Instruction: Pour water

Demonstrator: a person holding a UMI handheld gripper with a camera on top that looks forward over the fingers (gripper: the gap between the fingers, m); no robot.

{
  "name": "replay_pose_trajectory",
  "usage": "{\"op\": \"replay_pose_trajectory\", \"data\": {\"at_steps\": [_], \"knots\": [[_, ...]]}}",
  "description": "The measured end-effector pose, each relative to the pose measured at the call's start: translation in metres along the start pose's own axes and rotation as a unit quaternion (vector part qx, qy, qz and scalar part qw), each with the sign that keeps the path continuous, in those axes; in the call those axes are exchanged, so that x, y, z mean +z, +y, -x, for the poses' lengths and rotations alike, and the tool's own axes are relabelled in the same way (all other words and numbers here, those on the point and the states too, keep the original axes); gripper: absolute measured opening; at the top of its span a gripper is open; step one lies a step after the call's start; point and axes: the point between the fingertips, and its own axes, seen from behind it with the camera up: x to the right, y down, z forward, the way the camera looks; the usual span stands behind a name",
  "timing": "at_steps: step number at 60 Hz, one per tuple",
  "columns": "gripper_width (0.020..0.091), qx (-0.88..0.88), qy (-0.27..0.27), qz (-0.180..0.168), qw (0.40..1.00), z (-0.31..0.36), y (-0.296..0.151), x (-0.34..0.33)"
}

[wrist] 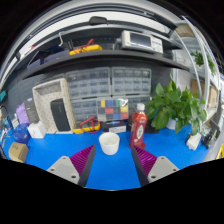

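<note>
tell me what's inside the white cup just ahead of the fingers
The white cup stands on the blue table just ahead of the open hand-held gripper. Only its outer wall and rim show; its inside is hidden, so any contents cannot be seen.

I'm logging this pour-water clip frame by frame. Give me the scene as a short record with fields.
surface: blue table
cup: white cup, upright, just ahead of the fingers, centred on the gap between them
bottle: red-labelled bottle, upright, right of the cup, apart from it
plant: green potted plant, beyond the bottle
gripper: gripper open, holding nothing
</note>
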Motion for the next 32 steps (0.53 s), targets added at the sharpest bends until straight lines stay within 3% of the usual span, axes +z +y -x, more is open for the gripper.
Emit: {"op": "replay_pose_trajectory", "data": {"at_steps": [14,32], "knots": [[0.0733,-0.027,-0.021,-0.023,0.999,0.048,-0.033,-0.042],[0.0736,-0.038,-0.024,-0.02,0.999,0.064,-0.033,-0.06]]}}
